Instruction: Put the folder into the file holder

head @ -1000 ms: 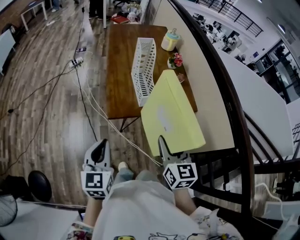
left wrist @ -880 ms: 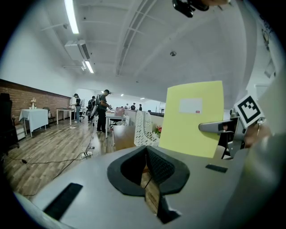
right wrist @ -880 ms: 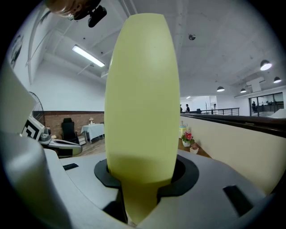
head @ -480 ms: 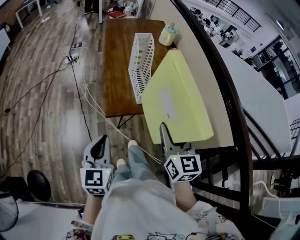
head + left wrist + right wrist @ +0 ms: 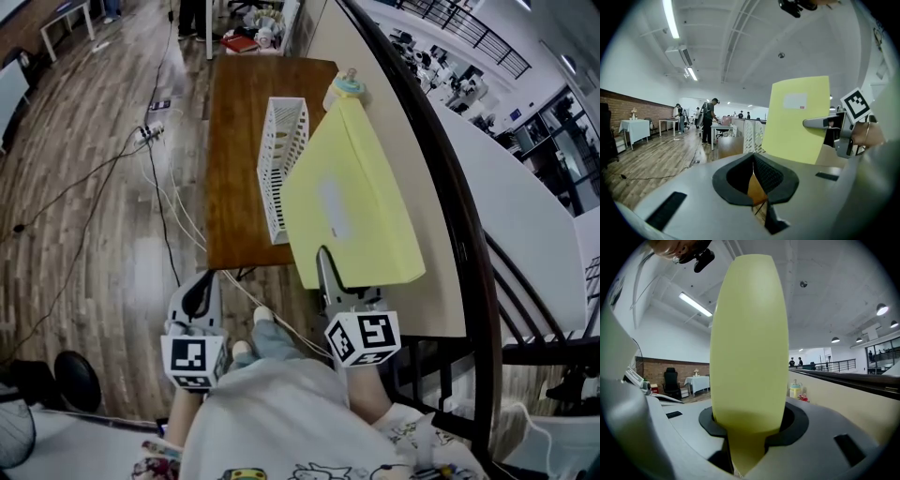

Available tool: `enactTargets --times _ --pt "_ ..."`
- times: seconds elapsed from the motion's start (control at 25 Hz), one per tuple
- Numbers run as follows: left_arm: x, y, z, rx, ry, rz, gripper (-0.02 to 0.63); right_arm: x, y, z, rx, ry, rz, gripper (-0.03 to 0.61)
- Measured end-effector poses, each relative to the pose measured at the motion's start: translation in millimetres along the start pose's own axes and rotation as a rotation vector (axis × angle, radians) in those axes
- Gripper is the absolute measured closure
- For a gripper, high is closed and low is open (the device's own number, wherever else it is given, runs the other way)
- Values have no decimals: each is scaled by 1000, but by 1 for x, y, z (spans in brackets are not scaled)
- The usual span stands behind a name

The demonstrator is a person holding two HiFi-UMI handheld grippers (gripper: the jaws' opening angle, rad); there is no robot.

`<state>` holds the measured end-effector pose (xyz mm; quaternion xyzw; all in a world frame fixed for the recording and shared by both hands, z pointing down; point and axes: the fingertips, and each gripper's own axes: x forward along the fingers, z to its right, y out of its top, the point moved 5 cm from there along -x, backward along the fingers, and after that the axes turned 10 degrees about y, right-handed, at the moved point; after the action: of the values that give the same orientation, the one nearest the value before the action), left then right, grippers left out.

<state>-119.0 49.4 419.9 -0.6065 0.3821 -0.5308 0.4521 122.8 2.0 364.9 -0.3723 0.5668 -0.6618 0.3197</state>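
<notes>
Looking down from the headset, I see a brown wooden bench point(image 5: 234, 141) standing on a plank floor point(image 5: 84, 216), its right side against a beige half wall point(image 5: 417, 159) topped by a dark curved railing point(image 5: 459, 206). A white mesh file holder point(image 5: 281, 155) stands on the bench, running lengthwise away from me. Behind it, near the wall, a small yellow container with a teal lid point(image 5: 346, 82) peeks out.

The yellow folder point(image 5: 352, 206) is up in the air, tilted on edge, just to the right of the file holder and over the bench's near right corner; it isn't in the holder. My right gripper point(image 5: 322, 258) has its fingers clamped on the folder's near edge, and in the right gripper view the yellow sheet fills the gap between them. My left gripper point(image 5: 202, 286) hangs low over the floor, well apart from the bench; its fingers point(image 5: 771, 176) are pressed together at the tips with nothing between them.

White cables point(image 5: 178, 202) trail across the planks toward a power strip point(image 5: 155, 129). In the left gripper view I can make out a brick wall point(image 5: 628, 101), strip lights point(image 5: 670, 18) on the ceiling and people point(image 5: 710, 119) standing far down the room.
</notes>
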Motion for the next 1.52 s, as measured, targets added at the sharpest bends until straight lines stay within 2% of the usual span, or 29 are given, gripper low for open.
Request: enactTargets --times 0.36,0.52,0.88,1.52 --pt "88 41 2 -1 40 24 609 88 23 51 9 67 -3 413" --pt "96 42 14 6 64 34 609 92 20 63 16 96 3 413" --pt "110 53 10 10 103 47 609 120 20 69 19 141 -2 411" --pt "109 46 -6 30 56 17 609 132 14 60 25 75 -1 413"
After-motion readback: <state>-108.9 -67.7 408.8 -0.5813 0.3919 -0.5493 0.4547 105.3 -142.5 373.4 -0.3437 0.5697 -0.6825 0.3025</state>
